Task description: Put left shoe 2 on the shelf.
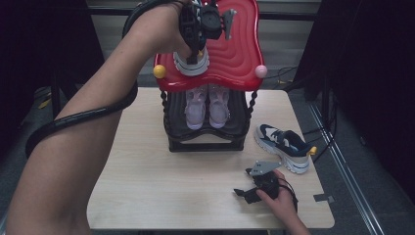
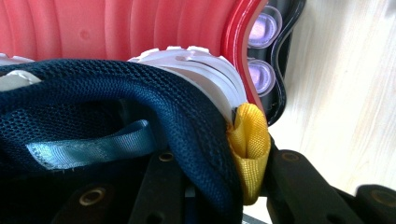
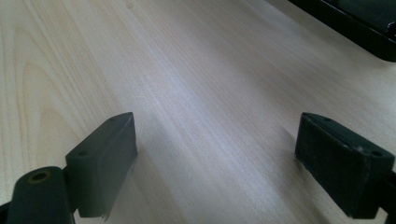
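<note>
You are gripping a navy mesh sneaker (image 2: 177, 121) with your left gripper (image 1: 195, 51), its jaws clamped on the heel collar, with one jaw inside the shoe and the other outside against the yellow heel loop (image 2: 250, 144). In the high view that sneaker (image 1: 192, 62) is hanging toe-down over the wavy red top shelf (image 1: 235, 54) of the shoe rack (image 1: 205, 142), its white sole showing just below the gripper, near the shelf's left front corner and the yellow knob (image 1: 159, 71). In the left gripper view the white sole (image 2: 205, 70) is lying against the red ribbed surface, though you cannot tell whether it is resting its weight there. On the lower black shelf a pair of pale lilac sneakers (image 1: 207, 105) is sitting side by side, toes toward you. The matching navy-and-white sneaker (image 1: 284, 146) is lying on the wooden table (image 1: 147, 186), right of the rack and apart from it. Your right gripper (image 1: 247, 193) is resting low on the table near that shoe, jaws spread wide with only bare wood between them.
</note>
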The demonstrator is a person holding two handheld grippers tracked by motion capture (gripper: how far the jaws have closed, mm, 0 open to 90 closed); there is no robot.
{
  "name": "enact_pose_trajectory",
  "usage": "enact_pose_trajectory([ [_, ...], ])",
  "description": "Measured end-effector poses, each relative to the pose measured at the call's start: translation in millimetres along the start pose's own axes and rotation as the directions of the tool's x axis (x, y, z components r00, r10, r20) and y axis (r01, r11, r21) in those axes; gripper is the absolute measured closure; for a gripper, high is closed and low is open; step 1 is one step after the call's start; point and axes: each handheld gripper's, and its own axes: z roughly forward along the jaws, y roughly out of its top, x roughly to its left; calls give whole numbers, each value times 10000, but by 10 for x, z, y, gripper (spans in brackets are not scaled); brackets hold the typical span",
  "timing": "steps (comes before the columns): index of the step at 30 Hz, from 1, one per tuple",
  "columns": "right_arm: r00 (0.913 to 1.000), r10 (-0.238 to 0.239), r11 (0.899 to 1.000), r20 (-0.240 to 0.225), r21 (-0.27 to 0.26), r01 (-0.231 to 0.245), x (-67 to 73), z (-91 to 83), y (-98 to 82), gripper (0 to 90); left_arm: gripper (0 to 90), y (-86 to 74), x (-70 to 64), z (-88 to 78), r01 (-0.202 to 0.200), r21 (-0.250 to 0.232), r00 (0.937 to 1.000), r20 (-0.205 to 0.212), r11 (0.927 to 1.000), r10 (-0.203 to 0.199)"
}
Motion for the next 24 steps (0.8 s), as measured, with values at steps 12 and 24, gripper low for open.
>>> enact_pose_trajectory([
  [12, 10000, -4, 10000, 1, -1, 4, 0, 0, 0, 123, 727, 55, 130, 151, -237, 69, 9997, -52, 9997, 237],
  [24, 10000, -9, 10000, -4, 23, 9, -1, -2, 1, 123, 716, 65, 209, 200, -333, -30, 9994, -27, 9994, 333],
])
